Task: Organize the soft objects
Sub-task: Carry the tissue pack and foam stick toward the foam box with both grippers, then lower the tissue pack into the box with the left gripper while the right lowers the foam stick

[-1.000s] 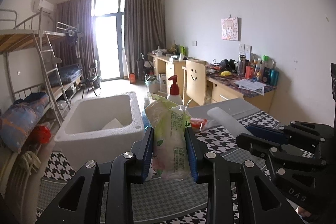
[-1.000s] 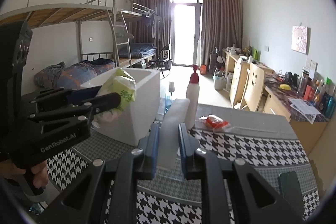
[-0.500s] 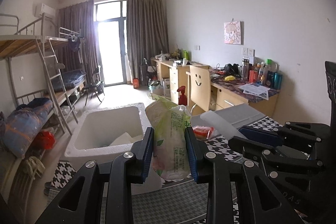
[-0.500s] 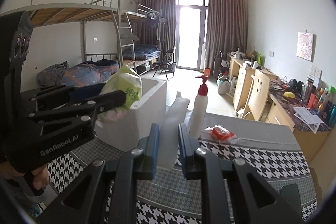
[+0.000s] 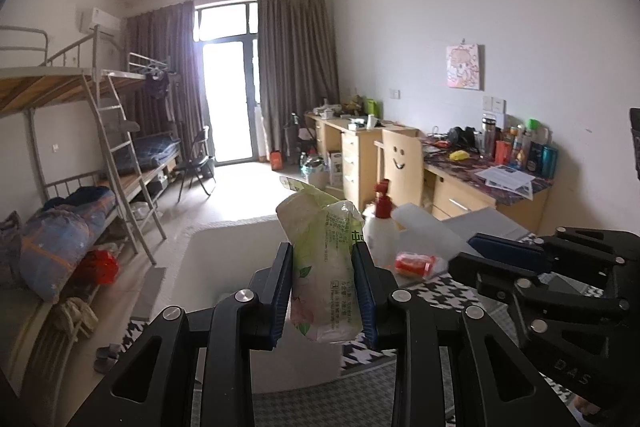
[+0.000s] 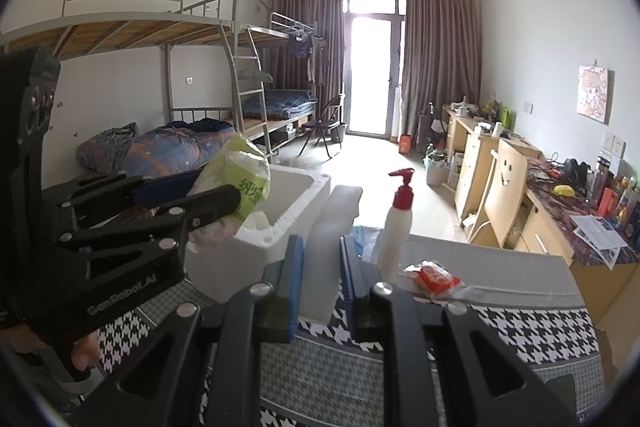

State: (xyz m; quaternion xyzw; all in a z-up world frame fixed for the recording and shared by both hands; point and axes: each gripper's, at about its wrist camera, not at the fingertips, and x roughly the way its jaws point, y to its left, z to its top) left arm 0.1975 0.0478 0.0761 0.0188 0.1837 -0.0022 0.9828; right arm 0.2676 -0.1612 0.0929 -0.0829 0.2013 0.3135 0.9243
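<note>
Foam box (image 6: pixel 294 205), white and open at the top, stands on the table (image 6: pixel 540 311) with its checked cloth, and it serves as the landmark. Inside the box only a pale, folded white piece shows against the near wall in the right wrist view; what it is cannot be told. The left tool (image 5: pixel 322 291) is clamped on a soft green-and-white tissue pack (image 5: pixel 324 267), held upright above the box opening. The right tool (image 6: pixel 320 263) grips a white foam slab (image 6: pixel 332 239), which stands just beside the box's right wall, on the side away from the bunk bed (image 6: pixel 160 27). Further right of the box, a white pump bottle (image 6: pixel 396 223) with a red top stands upright on the table. Next to it lies a small red packet (image 6: pixel 434 277) in clear wrap, well apart from the box.
</note>
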